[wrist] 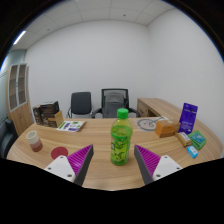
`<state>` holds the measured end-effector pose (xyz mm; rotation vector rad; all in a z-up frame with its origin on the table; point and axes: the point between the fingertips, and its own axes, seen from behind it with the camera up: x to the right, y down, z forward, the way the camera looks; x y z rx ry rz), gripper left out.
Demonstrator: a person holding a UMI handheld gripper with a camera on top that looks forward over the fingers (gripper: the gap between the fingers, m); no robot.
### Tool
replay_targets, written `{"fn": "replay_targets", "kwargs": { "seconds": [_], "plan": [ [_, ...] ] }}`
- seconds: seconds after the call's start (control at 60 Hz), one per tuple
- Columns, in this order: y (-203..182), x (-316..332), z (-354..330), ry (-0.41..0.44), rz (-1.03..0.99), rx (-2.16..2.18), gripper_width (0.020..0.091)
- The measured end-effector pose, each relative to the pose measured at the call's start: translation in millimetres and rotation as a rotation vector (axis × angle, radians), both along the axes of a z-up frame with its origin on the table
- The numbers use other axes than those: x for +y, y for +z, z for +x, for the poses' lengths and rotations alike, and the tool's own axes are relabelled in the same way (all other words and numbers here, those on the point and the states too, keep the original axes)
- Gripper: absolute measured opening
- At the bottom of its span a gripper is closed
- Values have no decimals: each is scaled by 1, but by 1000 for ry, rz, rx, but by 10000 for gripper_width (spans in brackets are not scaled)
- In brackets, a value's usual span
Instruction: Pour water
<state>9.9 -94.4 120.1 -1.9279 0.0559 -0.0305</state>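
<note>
A green bottle (120, 141) with a green cap and a printed label stands upright on the wooden table (100, 135). It sits just ahead of my gripper (113, 160), centred between the two purple-padded fingers (78, 158), with a wide gap on each side. The gripper is open and touches nothing. To the left, beyond the left finger, a small clear cup (35, 141) with a reddish base stands on the table.
A red lid-like disc (60, 151) lies by the left finger. A white plate (149, 124), a roll (164, 127), a blue box (188, 118) and small packets (194, 143) sit at right. Books (70, 125) and black boxes (46, 114) at back left; two chairs (115, 101) behind the table.
</note>
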Motion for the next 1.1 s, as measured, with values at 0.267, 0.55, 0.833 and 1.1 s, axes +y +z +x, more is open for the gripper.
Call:
{"fn": "replay_targets", "kwargs": {
  "seconds": [0.267, 0.55, 0.833, 1.1],
  "plan": [
    [-41, 89, 26, 45, 63, -17, 829],
    [-35, 122, 32, 31, 164, -17, 503],
    [-30, 122, 23, 47, 164, -117, 362],
    [-17, 115, -30, 134, 54, -546, 361]
  ]
}}
